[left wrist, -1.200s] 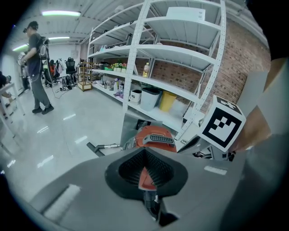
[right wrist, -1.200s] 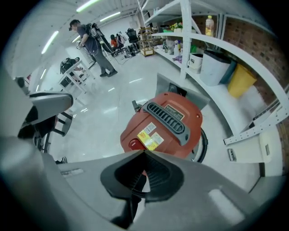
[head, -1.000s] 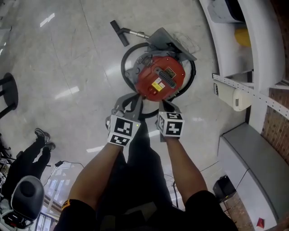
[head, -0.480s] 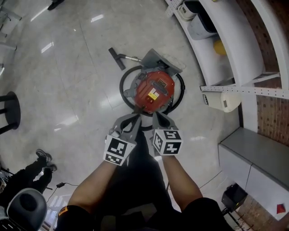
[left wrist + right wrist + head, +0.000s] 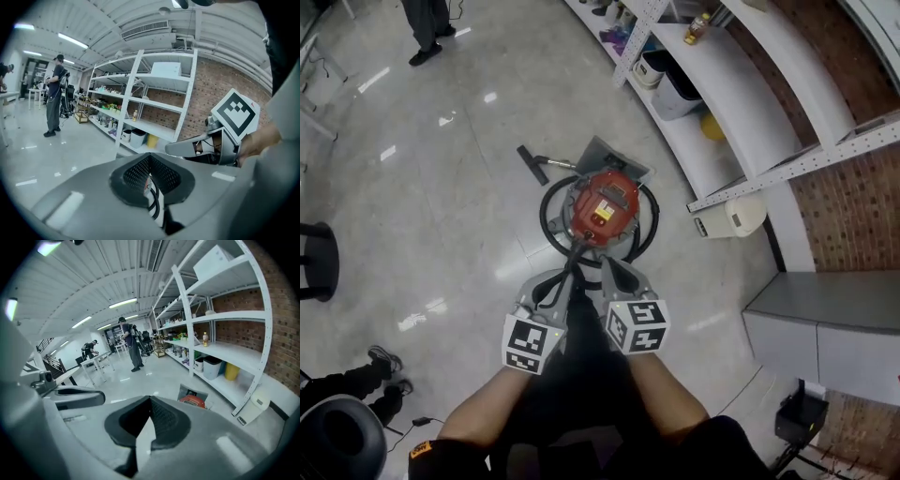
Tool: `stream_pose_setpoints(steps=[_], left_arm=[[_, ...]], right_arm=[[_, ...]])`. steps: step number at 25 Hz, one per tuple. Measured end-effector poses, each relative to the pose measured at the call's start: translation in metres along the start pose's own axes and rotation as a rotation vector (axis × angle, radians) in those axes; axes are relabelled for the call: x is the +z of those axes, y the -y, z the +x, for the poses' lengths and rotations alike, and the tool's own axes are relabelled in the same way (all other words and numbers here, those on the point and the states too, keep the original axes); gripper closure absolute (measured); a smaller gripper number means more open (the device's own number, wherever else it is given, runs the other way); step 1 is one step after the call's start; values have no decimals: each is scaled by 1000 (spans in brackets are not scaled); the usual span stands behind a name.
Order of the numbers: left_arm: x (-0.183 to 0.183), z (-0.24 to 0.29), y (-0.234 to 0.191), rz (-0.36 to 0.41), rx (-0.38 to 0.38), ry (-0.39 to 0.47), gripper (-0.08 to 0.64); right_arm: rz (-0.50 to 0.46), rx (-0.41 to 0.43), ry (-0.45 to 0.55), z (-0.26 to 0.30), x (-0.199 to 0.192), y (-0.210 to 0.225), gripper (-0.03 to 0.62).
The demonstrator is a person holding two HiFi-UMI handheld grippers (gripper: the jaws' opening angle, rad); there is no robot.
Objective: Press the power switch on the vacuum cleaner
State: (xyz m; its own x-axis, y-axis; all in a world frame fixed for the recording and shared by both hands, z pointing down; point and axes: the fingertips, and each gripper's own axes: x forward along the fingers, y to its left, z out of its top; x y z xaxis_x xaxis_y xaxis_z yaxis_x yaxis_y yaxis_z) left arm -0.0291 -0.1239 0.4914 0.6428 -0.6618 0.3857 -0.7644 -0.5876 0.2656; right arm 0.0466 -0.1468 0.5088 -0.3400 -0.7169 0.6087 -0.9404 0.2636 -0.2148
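Raised and pulled back just now, left gripper (image 5: 567, 274) and right gripper (image 5: 607, 268), fingers (image 5: 166, 423) pressed together on nothing. Vacuum cleaner (image 5: 603, 208) on the floor (image 5: 441, 187), well ahead of and below the fingertips. Probably past the press, or out of reach.

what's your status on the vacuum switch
Left gripper and right gripper shut, well above the floor. Vacuum cleaner on floor ahead, not touched. Hose looped round it, top unobstructed.

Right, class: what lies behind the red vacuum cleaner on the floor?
A grey flat panel pokes out behind the vacuum cleaner, with the black hose looping round it. How far the panel runs underneath is covered.
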Motion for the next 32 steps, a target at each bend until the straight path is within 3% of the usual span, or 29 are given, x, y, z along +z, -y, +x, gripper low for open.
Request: stream_pose_setpoints(steps=[8,16,20,26,32], left_arm=[[13,-77,38,41,30,69,545],[-1,-103,76,25,57,103,545],[-15,-113,113,34,87,119,545],[-40,-134,184,-17,139,119,546],[-49,-154,236,17,165,140,545]], right_arm=[[-27,-5,54,-88,-16,-39,600],[-74,25,71,-134,-39,-42,600],[-108,68,80,-165,-65,-37,600],[-139,128,93,-226,-92,-28,600],[-155,157,149,-280,-106,-19,600]])
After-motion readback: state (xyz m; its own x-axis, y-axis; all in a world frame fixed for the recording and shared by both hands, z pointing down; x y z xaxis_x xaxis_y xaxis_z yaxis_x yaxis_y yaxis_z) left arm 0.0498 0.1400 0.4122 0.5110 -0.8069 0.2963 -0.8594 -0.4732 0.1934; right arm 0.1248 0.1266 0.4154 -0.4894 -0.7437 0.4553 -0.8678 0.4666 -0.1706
